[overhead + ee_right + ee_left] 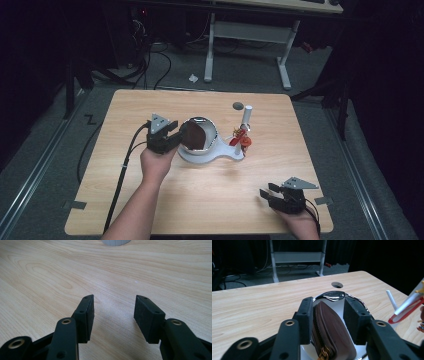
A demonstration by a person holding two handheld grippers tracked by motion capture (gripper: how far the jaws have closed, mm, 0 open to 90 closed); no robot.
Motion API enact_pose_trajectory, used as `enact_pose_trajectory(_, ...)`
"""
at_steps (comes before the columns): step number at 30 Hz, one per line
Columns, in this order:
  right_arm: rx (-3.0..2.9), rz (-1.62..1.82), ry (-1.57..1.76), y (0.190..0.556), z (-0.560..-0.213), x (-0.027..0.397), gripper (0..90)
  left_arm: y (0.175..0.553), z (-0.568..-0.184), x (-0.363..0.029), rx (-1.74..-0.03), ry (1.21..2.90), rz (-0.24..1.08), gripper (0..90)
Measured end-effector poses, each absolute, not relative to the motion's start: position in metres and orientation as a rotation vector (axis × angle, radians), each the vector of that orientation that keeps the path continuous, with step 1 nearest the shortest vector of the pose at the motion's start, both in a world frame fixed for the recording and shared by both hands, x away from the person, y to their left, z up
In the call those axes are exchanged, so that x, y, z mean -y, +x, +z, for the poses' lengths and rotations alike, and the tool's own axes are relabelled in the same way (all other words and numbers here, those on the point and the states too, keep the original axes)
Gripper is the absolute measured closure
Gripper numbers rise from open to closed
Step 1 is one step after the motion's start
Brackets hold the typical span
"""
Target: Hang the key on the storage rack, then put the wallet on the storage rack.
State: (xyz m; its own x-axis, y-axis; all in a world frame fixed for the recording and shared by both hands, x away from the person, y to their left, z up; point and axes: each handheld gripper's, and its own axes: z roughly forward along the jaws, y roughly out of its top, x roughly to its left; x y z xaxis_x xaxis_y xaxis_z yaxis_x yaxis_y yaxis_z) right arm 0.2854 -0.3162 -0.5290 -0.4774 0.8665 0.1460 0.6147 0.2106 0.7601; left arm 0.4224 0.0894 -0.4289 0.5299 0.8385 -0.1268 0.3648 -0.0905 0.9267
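Now we look at our left gripper (pixel 328 317) first. Its two black jaws are spread apart, and a brown zip pouch (pixel 332 332) sits between them. The left jaw is right up against the pouch, but there is a clear gap on the right side, so the jaws are not squeezing it. The pouch has a gold zip pull (pixel 323 353) at the end near us. It rests in a shiny round bowl (pixel 332 295) that sits on a white stand (pixel 210 156). From the high view we see the left gripper (pixel 176 131) at the left edge of the bowl (pixel 212 131), with the pouch (pixel 195 137) leaning inside it, and our left hand (pixel 156 162) just behind.

Next to the bowl, on the right, a white post (pixel 246 116) stands up from the same stand. Small red and orange things (pixel 241 137) hang on it; they are too small for us to tell what they are. In the left gripper view a red loop (pixel 405 313) and a white stick (pixel 392 300) show at the right edge. A little round hole (pixel 238 105) is in the bench (pixel 150 200) behind the post.

Our right gripper (pixel 113 315) is well apart from all that, near the right front corner of the bench. Its jaws are spread wide too, with just bare wood between them. From the high view it (pixel 266 192) points to the left, low over the bench, with our right hand (pixel 300 220) holding it.
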Motion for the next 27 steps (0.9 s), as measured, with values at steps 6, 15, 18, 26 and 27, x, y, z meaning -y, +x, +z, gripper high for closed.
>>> enact_pose_trajectory(6,-2.174,1.137,1.393,0.286,-0.529,0.315,51.2,0.411,-0.429,-0.096,-1.017,1.690,0.520,52.7)
enact_pose_trajectory(15,-2.154,1.127,1.405,0.286,-0.530,0.317,51.3,0.388,-0.439,-0.114,-0.991,1.704,0.504,48.6)
enact_pose_trajectory(18,-2.155,1.122,1.419,0.286,-0.531,0.317,51.4,0.378,-0.445,-0.122,-0.990,1.710,0.498,47.7)
enact_pose_trajectory(26,-2.154,1.105,1.401,0.282,-0.531,0.318,51.2,0.353,-0.472,-0.151,-1.009,1.744,0.472,40.8)
enact_pose_trajectory(27,-2.145,1.103,1.406,0.282,-0.529,0.318,51.1,0.348,-0.478,-0.157,-1.015,1.760,0.469,40.1)
